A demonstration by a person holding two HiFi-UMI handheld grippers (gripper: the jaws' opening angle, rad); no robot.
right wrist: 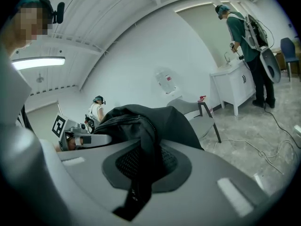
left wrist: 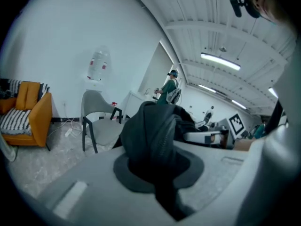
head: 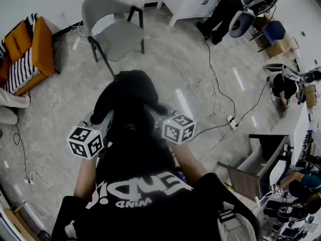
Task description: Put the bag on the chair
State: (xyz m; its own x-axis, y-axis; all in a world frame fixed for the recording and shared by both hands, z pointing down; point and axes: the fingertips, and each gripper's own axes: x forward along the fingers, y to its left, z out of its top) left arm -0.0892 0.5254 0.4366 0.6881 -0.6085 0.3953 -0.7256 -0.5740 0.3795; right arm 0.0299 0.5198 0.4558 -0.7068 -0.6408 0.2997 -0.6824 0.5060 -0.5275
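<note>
I hold a black bag [head: 128, 97] off the floor in front of me, between both grippers. My left gripper [head: 99, 126] is shut on the bag's left side, where dark fabric [left wrist: 155, 140] is pinched in its jaws. My right gripper [head: 168, 120] is shut on the right side, gripping a fold with a zipper [right wrist: 141, 140]. The fingertips are hidden by the bag in the head view. The grey chair [head: 114, 31] stands empty on the floor a short way beyond the bag, and it also shows as the chair [left wrist: 96, 121] and the chair [right wrist: 200, 117] in the gripper views.
An orange sofa [head: 30, 51] with a striped cushion is at the far left. Cables [head: 210, 84] trail over the floor to the right of the chair. A white cabinet [head: 190, 1] and a standing person [head: 225, 9] are at the back right, and desks with clutter [head: 271, 174] at the right.
</note>
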